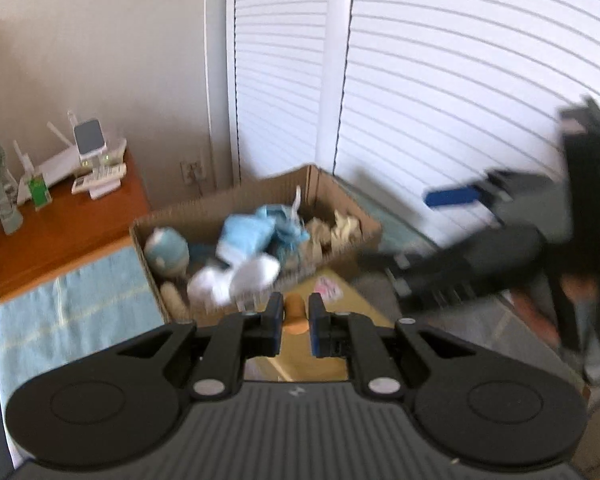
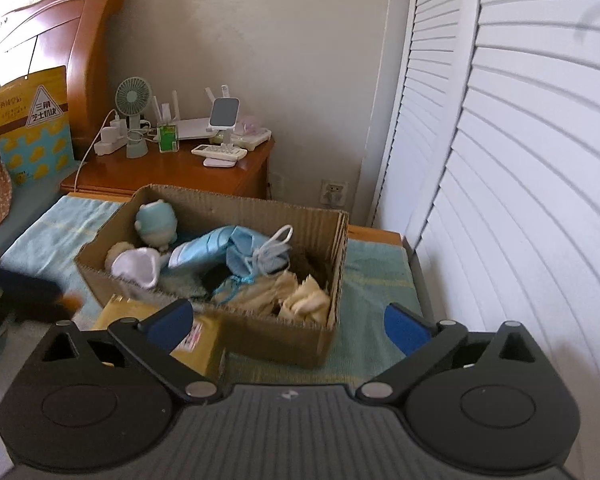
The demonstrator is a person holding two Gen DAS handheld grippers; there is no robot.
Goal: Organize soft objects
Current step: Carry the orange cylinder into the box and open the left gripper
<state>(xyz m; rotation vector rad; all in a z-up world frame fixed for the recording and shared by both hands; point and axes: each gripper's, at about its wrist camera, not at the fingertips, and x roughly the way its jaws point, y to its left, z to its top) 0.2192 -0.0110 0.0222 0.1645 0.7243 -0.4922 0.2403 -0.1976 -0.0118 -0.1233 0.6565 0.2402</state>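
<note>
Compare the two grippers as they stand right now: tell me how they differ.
The left gripper has its fingers drawn close on a small orange-brown thing; the right gripper has its fingers spread wide with nothing between them. The left sits short of the cardboard box, over a yellow packet; the right faces the box's near wall. Both have black frames and blue pads.

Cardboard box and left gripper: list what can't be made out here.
- Orange-brown object in the left gripper: left wrist view, motion blur hides what it is.
- Cardboard box bottom: right wrist view, covered by piled soft items.
- Yellow packet: right gripper body covers it.
</note>
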